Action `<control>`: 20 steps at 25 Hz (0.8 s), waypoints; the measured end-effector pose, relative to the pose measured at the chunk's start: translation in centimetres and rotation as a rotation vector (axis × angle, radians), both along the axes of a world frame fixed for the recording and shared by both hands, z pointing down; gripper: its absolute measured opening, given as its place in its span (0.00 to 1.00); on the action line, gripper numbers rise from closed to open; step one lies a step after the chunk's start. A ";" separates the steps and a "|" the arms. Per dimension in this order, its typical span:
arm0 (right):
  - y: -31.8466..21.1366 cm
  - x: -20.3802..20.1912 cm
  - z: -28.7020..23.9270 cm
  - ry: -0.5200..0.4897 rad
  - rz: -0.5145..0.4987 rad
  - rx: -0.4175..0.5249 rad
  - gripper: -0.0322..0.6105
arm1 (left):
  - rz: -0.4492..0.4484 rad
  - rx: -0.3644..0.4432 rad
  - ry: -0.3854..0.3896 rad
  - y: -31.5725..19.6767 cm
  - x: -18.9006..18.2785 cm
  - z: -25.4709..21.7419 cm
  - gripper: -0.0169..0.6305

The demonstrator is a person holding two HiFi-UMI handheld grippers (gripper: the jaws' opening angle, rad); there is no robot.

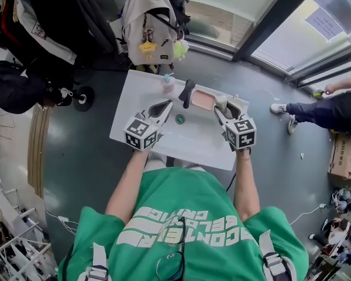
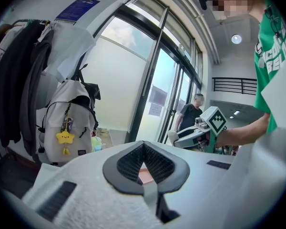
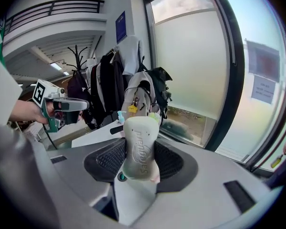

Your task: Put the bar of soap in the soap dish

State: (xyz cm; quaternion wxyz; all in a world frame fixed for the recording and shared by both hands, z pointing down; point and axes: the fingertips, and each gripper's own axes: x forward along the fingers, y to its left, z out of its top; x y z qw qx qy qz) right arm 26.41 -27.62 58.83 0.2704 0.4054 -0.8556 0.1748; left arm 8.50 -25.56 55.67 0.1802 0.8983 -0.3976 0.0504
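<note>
A white bar of soap (image 3: 139, 149) with raised lettering stands upright between the jaws of my right gripper (image 3: 139, 142), which is shut on it. In the head view that gripper (image 1: 223, 106) hangs over the white table just right of the pink soap dish (image 1: 203, 100), with the soap (image 1: 222, 102) at its tip. My left gripper (image 1: 165, 106) hovers left of the dish, shut with nothing in it. In the left gripper view, the jaw tips of my left gripper (image 2: 143, 147) meet and a bit of the pink dish (image 2: 144, 174) shows below them.
On the white table (image 1: 140, 92) a black faucet-like piece (image 1: 188, 92) stands beside the dish, with a small pump bottle (image 1: 168, 85) to its left and a teal ring (image 1: 180, 119). A backpack (image 1: 147, 22) hangs behind. A person (image 1: 322, 110) is at right.
</note>
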 end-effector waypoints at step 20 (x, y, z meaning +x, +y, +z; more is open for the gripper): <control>-3.9 -2.6 10.3 0.196 -0.182 -0.138 0.33 | 0.003 -0.009 -0.026 0.1 0.5 0.8 0.04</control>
